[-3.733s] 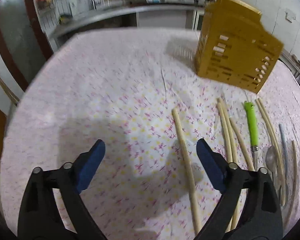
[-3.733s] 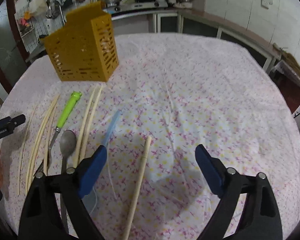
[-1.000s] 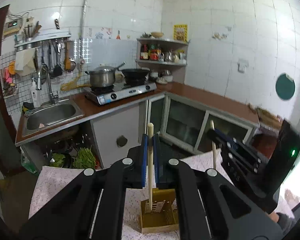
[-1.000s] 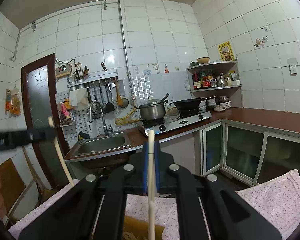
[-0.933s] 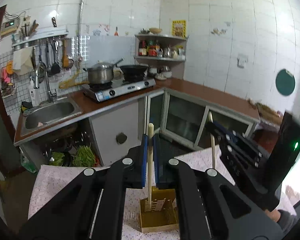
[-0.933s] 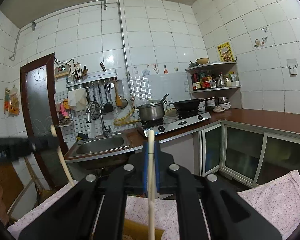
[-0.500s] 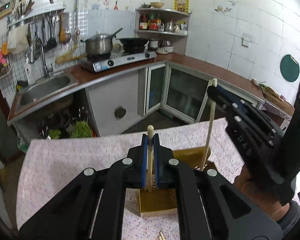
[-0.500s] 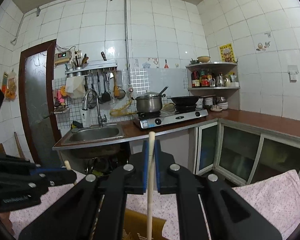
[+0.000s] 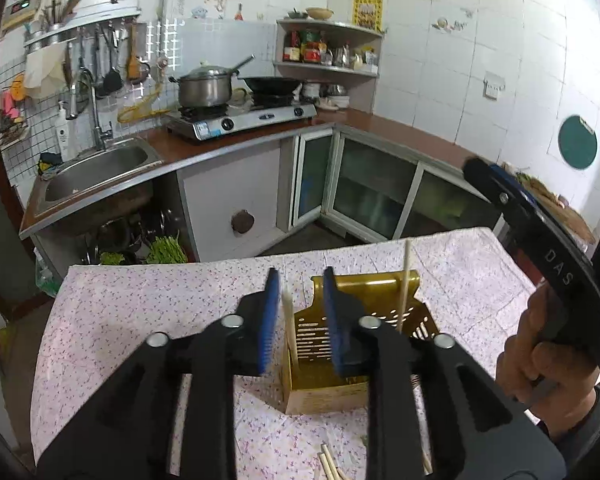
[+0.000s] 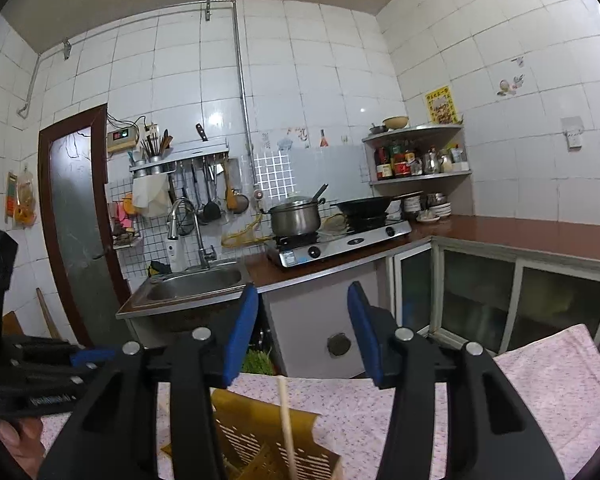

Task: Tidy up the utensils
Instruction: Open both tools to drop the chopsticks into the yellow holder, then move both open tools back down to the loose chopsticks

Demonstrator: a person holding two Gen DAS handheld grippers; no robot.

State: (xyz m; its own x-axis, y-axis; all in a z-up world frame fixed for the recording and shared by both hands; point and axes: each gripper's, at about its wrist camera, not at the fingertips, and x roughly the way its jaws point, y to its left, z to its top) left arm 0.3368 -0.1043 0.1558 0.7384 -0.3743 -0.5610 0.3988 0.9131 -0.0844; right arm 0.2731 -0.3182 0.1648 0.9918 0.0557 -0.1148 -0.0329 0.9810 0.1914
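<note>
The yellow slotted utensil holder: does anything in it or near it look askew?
Two wooden chopsticks stand in the yellow slotted utensil holder, leaning slightly. Nothing is spilled or damaged; more chopsticks lie on the floral tablecloth.

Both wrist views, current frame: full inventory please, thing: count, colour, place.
utensil holder: 1, yellow slotted plastic, on the table in front of both grippers
chopsticks in holder: 2, pale wood, one between the left gripper's open fingers, one at the holder's back right
loose chopsticks: ends of at least 2, pale wood, on the cloth at the bottom edge
tablecloth: 1, white with pink floral print, covering the table
pot: 1, steel, on the stove
wok: 1, black, on the stove
sink: 1, steel, in the counter left
left gripper: black, blue pads, open
right gripper: black, blue pads, open
</note>
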